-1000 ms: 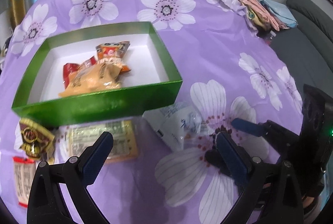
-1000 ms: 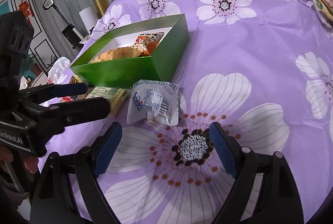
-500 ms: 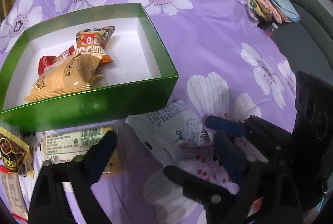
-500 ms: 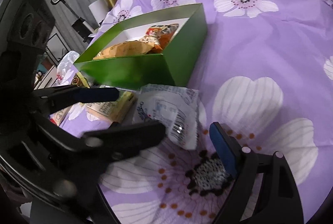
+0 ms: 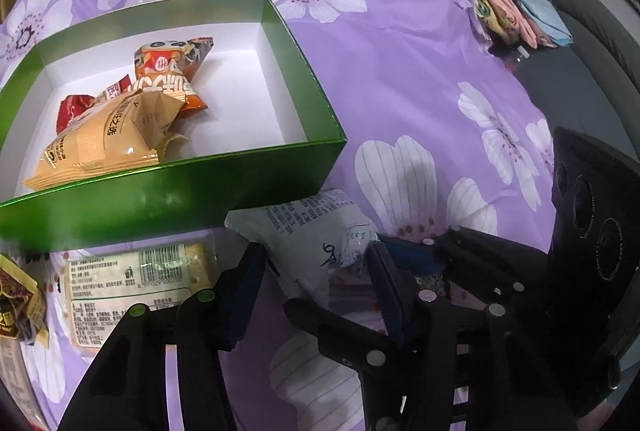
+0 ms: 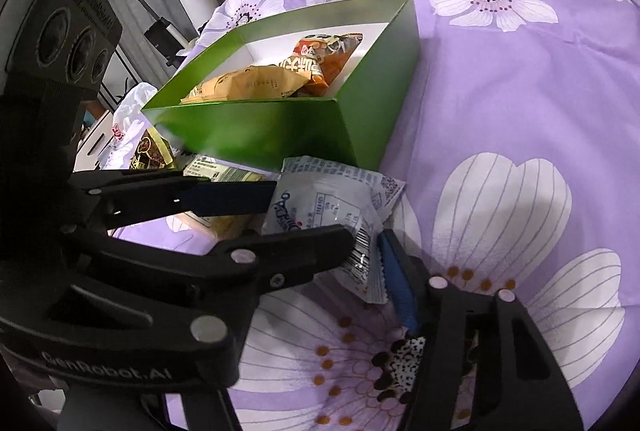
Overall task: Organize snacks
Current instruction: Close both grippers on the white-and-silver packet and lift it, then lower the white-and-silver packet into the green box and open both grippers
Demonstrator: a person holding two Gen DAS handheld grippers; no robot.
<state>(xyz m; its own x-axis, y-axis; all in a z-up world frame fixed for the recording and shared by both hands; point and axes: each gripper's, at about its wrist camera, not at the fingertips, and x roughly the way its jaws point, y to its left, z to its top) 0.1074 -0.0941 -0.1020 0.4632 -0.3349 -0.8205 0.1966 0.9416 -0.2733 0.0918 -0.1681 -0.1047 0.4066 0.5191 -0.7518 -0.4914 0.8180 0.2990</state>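
We are bracketing the white snack packet (image 5: 316, 239), lying on the bench just in front of the green box (image 5: 172, 199), with both tools: left tool (image 5: 316, 295) fingers apart around it, right tool (image 6: 376, 267) spread likewise, readying a lift into the box.
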